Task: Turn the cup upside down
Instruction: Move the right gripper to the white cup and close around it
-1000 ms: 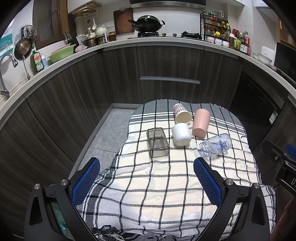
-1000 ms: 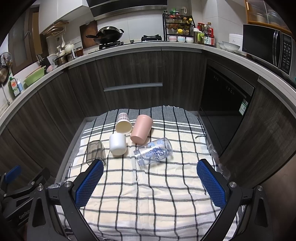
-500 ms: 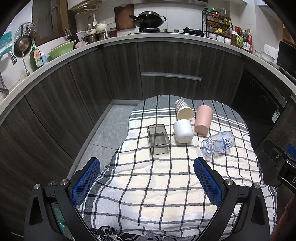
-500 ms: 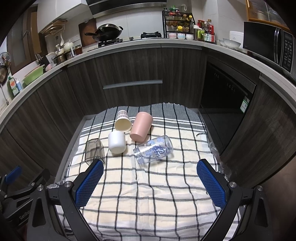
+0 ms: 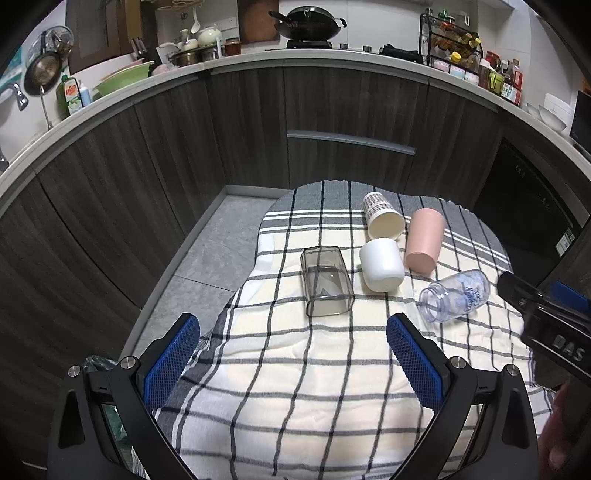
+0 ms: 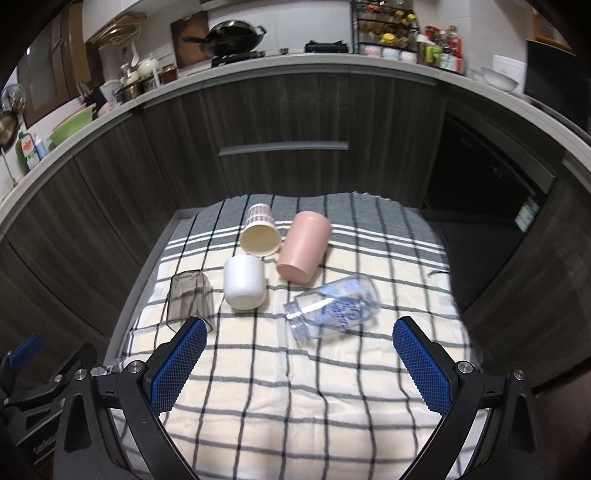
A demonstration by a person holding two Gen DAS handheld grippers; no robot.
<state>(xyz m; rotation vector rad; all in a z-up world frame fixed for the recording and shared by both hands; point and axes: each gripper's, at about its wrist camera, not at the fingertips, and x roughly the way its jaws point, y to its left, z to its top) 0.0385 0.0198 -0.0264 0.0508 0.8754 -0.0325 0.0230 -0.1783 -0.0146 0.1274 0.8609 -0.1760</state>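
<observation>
Several cups lie on their sides on a checked cloth (image 5: 295, 369) (image 6: 295, 387): a smoky square cup (image 5: 325, 282) (image 6: 189, 295), a white cup (image 5: 381, 264) (image 6: 245, 282), a pink cup (image 5: 424, 240) (image 6: 303, 245), a patterned cream cup (image 5: 382, 220) (image 6: 259, 234). A clear bottle with blue print (image 5: 454, 295) (image 6: 334, 304) also lies on its side. My left gripper (image 5: 293, 356) is open and empty, just short of the smoky cup. My right gripper (image 6: 297, 363) is open and empty, just short of the bottle.
Dark curved kitchen cabinets (image 5: 332, 110) ring the cloth, with a grey floor (image 5: 207, 258) to the left. The counter holds a wok (image 5: 306, 26), a spice rack (image 5: 454, 48) and pans. My right gripper's body (image 5: 546, 325) shows at the left wrist view's right edge.
Both grippers have moved forward and lower towards the cups, which look larger and closer now. The jaws stay open. The cups and bottle have not moved.
</observation>
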